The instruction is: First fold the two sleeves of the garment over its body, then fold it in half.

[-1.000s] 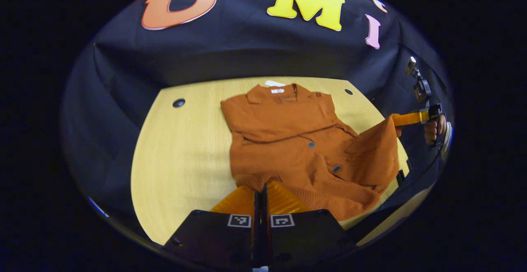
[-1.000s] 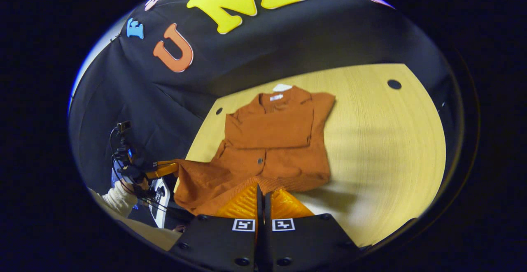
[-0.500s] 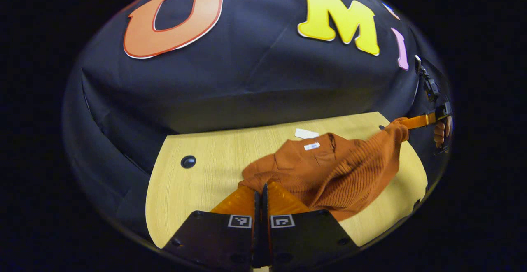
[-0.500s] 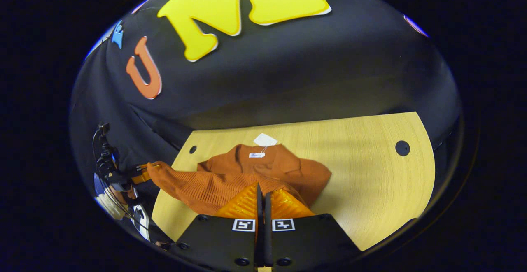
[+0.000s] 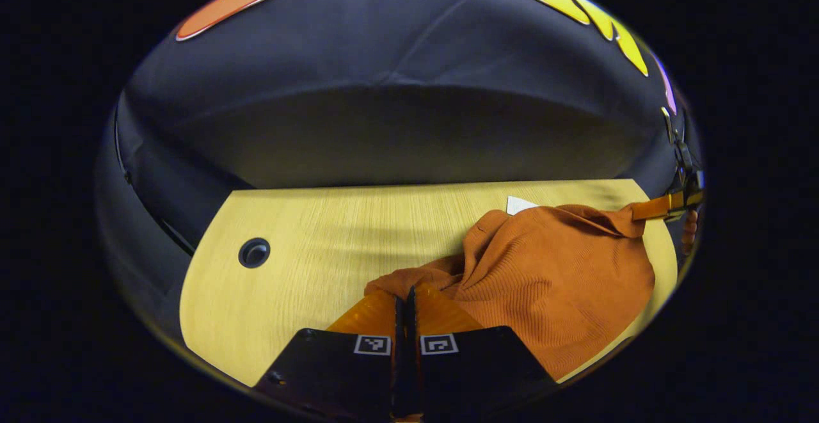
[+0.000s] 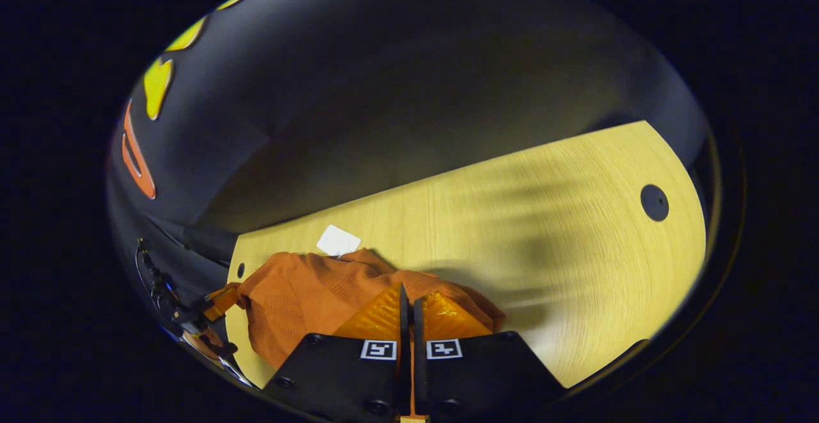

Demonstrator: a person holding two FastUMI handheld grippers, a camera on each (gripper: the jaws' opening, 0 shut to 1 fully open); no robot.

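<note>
On the wooden table (image 5: pixel 307 263), both tools clamped on orange garment (image 5: pixel 563 282), white tag (image 6: pixel 338 240) unreadable

Rust-orange ribbed garment (image 5: pixel 556 276), bunched, folded over, on table

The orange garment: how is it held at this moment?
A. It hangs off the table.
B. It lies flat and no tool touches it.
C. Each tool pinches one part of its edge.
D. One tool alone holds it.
C: the left tool and the right tool are each closed on the orange garment, bunched on the table.
</note>
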